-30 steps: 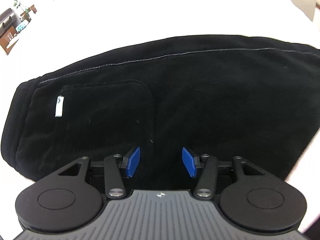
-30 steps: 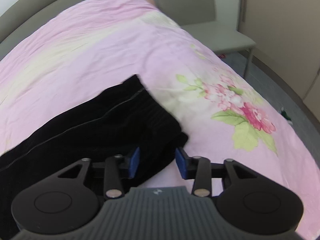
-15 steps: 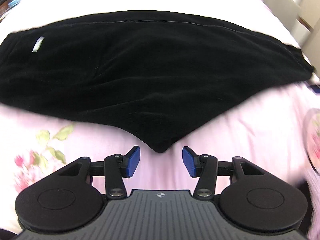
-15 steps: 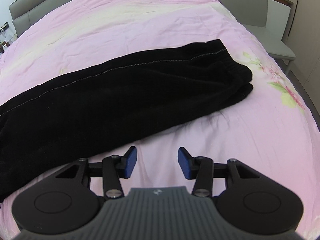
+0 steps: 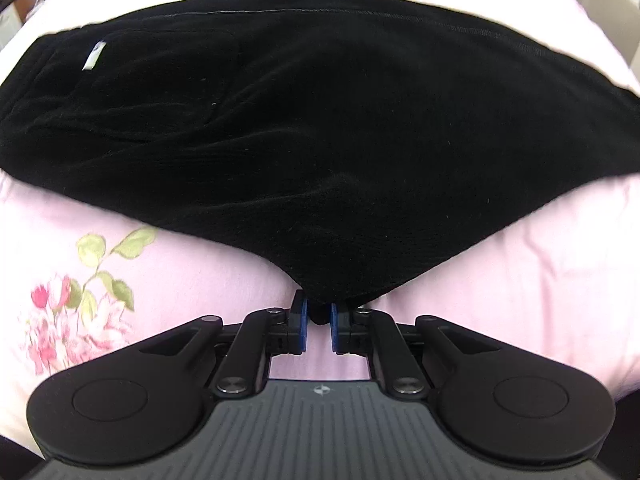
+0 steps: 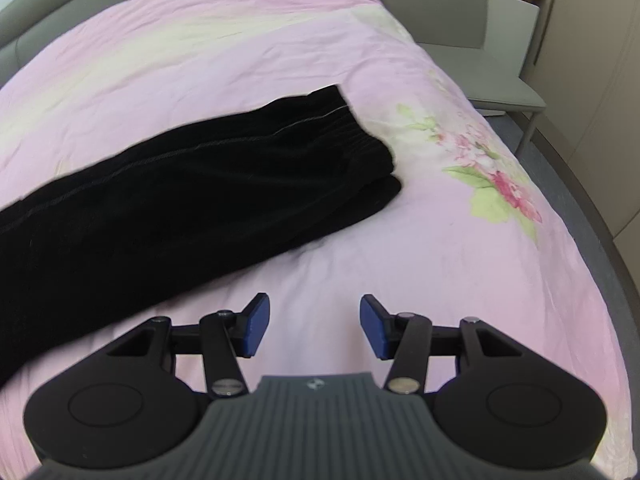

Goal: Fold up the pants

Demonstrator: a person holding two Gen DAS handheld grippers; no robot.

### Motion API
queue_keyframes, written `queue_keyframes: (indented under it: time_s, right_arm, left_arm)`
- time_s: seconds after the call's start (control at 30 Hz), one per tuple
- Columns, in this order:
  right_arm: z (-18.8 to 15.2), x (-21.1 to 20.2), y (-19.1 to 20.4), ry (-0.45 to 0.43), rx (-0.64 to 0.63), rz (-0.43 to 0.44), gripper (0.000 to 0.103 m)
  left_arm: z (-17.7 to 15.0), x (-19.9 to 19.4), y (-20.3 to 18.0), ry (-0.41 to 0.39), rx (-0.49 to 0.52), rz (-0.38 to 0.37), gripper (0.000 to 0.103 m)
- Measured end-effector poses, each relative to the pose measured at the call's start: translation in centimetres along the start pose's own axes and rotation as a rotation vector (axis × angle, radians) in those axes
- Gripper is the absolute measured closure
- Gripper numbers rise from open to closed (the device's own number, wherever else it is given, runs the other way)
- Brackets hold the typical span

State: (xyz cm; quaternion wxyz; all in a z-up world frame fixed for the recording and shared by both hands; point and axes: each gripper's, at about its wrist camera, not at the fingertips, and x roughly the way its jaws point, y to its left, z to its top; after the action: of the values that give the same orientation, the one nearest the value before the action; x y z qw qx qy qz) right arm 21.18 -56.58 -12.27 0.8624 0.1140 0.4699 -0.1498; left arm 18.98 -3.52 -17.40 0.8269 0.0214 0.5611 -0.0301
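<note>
One pair of black pants (image 5: 320, 128) lies spread across a pink bedsheet (image 5: 520, 288), and two claws work over it, one in each hand. The left claw (image 5: 319, 320) has just been closing and now pinches the pointed tip of the pants' nearest edge between its two blue pads (image 5: 303, 322); the cloth fans out ahead of the claw to both sides and fills most of that view. Far ahead and to the left of this claw one small white label (image 5: 93, 56) shows on the fabric, and one pale line of stitching runs along the pants' far edge. One printed flower spray (image 5: 76, 300) with green leaves lies on the sheet just to the left of the claw. The right claw (image 6: 314, 326) hangs over bare sheet with its two blue pads (image 6: 256, 324) apart and nothing between them; its jaws have just been opening further. From this claw the pants (image 6: 180, 200) lie ahead and to the left, their folded, gathered end nearest its centre line, apart from the pads. A second flower print (image 6: 492, 176) sits ahead to the right on the sheet (image 6: 400, 260). Beyond the bed's right edge stands one grey chair (image 6: 460, 40), and a grey headboard (image 6: 48, 4) runs along the far left.
</note>
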Motion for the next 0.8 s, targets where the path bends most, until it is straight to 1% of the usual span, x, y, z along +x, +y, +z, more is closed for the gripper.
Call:
queue_keyframes:
  time_s: [0.07,0.1,0.17,0.2,0.27,0.3,0.37,0.4,0.43,0.47,0.5,0.6,0.67,0.7,0.73,0.8]
  right_arm:
    - [1.0,0.2,-1.2,-0.006,0.032,0.014,0.053]
    - [1.6,0.4,-1.9,-0.01,0.051,0.029,0.05]
    - [2.6,0.9,-2.9,-0.014,0.098,0.055,0.047]
    - [3.1,1.3,-3.4,-0.012,0.129,0.072,0.046]
    - [3.9,2.2,-4.4,-0.002,0.202,0.099,0.045]
    - [4.4,2.9,-4.9,0.005,0.245,0.113,0.045]
    - [5.0,4.0,-5.8,0.013,0.313,0.131,0.044]
    - [5.3,4.6,-6.2,0.015,0.346,0.133,0.043]
    - [5.6,5.2,-6.7,0.02,0.38,0.136,0.041]
    - [5.8,5.9,-7.1,0.027,0.415,0.141,0.041]
    - [6.0,6.5,-7.8,0.031,0.457,0.153,0.041]
    - [6.4,8.1,-8.9,0.028,0.528,0.202,0.041]
    - [6.7,9.1,-9.5,0.027,0.552,0.228,0.046]
    - [6.7,9.7,-9.9,0.03,0.571,0.239,0.051]
    - [6.6,10.4,-10.3,0.035,0.595,0.257,0.053]
    - [6.2,11.6,-11.0,0.04,0.633,0.3,0.054]
  left_arm:
    - [0.2,-0.3,-0.5,0.007,0.066,0.012,0.09]
    - [0.4,-0.6,-0.7,0.011,0.105,0.015,0.083]
    - [0.6,-1.0,-1.3,0.066,0.182,0.028,0.075]
    - [0.8,-1.3,-1.4,0.091,0.219,0.04,0.075]
    - [1.1,-2.2,-1.5,0.086,0.278,0.053,0.074]
    - [1.5,-2.7,-1.4,0.083,0.287,0.042,0.074]
    - [2.8,-3.7,-1.1,0.076,0.26,-0.012,0.074]
    - [3.7,-4.1,-0.8,0.067,0.235,-0.033,0.073]
    - [4.5,-4.4,-0.7,0.055,0.214,-0.039,0.072]
    - [5.1,-4.9,-0.9,0.04,0.2,-0.04,0.07]
    - [6.3,-4.9,-2.1,0.026,0.192,-0.038,0.069]
    - [9.1,-4.3,-2.6,-0.005,0.2,-0.015,0.069]
    - [10.3,-3.7,-3.2,-0.013,0.207,0.007,0.069]
    - [10.9,-3.3,-3.5,-0.014,0.207,0.02,0.069]
    - [11.5,-3.0,-2.6,-0.017,0.21,0.023,0.069]
    - [12.3,-2.2,-2.9,-0.028,0.208,0.016,0.069]
